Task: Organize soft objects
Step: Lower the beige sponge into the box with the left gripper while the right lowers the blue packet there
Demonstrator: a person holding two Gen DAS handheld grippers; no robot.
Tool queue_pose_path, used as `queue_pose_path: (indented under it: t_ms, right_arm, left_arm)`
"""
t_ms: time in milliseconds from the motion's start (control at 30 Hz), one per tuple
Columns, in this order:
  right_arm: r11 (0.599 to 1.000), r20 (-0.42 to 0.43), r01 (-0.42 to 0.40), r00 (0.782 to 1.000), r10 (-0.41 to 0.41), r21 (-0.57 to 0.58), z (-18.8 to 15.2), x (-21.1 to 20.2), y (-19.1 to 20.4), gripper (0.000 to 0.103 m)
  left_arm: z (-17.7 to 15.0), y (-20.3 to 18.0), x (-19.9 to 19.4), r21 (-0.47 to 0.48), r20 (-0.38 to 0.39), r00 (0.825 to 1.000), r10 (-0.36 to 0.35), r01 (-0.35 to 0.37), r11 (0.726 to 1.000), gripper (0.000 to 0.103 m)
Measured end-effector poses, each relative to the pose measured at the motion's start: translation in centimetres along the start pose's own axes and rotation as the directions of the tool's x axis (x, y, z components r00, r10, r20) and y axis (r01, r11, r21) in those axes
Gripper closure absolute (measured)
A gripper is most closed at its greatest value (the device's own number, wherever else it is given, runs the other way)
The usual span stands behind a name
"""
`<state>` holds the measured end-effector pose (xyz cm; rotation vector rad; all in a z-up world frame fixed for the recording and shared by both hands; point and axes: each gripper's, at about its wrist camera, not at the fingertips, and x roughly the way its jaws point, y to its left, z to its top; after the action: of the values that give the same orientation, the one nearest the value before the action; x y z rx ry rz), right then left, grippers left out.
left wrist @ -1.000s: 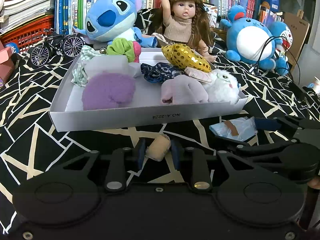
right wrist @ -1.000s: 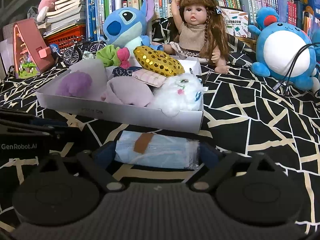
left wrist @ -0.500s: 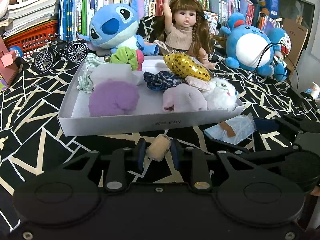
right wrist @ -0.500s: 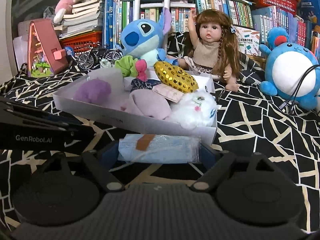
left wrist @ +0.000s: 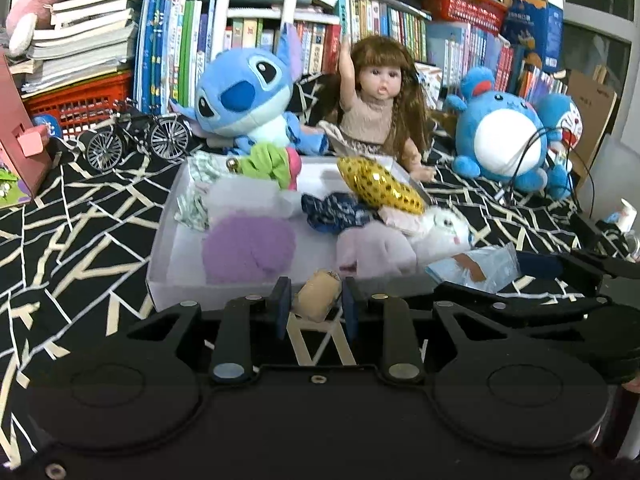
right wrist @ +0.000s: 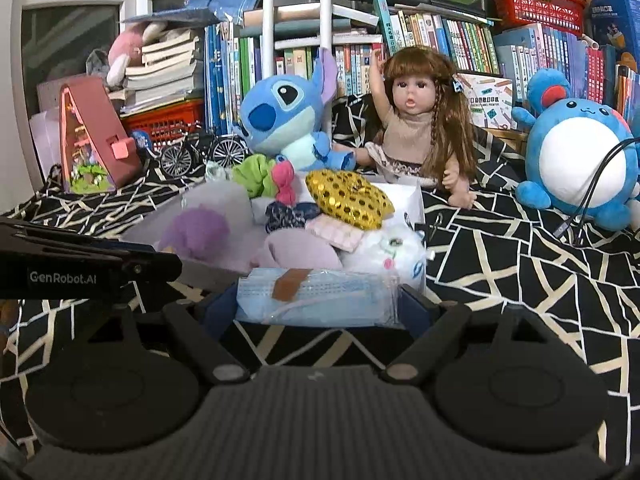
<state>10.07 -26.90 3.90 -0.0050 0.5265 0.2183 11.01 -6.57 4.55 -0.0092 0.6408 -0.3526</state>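
Having been raised off the patterned cloth point(left wrist: 60, 240), a beige roll point(left wrist: 317, 294) pinched by the left gripper point(left wrist: 314, 308) and a mask pack point(right wrist: 316, 296) clamped by the right gripper point(right wrist: 318, 300) are held at six o'clock of the white tray point(left wrist: 168, 248), ready for placing inside.

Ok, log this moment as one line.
left gripper: shut on beige roll | right gripper: shut on mask pack | both near white tray front

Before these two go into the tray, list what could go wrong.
1. The tray is already crowded on its right side; the mask pack in the right gripper may land on the white plush and slide out.
2. The left gripper pinches only part of the beige roll; it might slip.
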Motion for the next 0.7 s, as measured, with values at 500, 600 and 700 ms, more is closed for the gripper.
queue_pose_path:
  t_ms: [500, 600, 700]
  right_arm:
    - [0.993, -0.007, -0.071, 0.997, 0.072, 0.091, 4.7, 1.7, -0.7, 0.018]
    - [0.990, -0.042, -0.090, 0.995, 0.095, 0.106, 5.8, 2.8, -0.9, 0.018]
    - [0.981, -0.093, -0.118, 0.987, 0.134, 0.154, 6.9, 4.2, -1.5, 0.018]
  left_arm:
    - [4.6, 3.0, 0.0, -0.085, 0.054, 0.998, 0.016, -0.011, 0.996, 0.077]
    - [5.4, 3.7, 0.7, -0.101, 0.049, 0.999, 0.013, -0.008, 0.995, 0.077]
    - [6.3, 4.4, 1.5, -0.127, 0.034, 0.999, 0.013, -0.008, 0.992, 0.077]
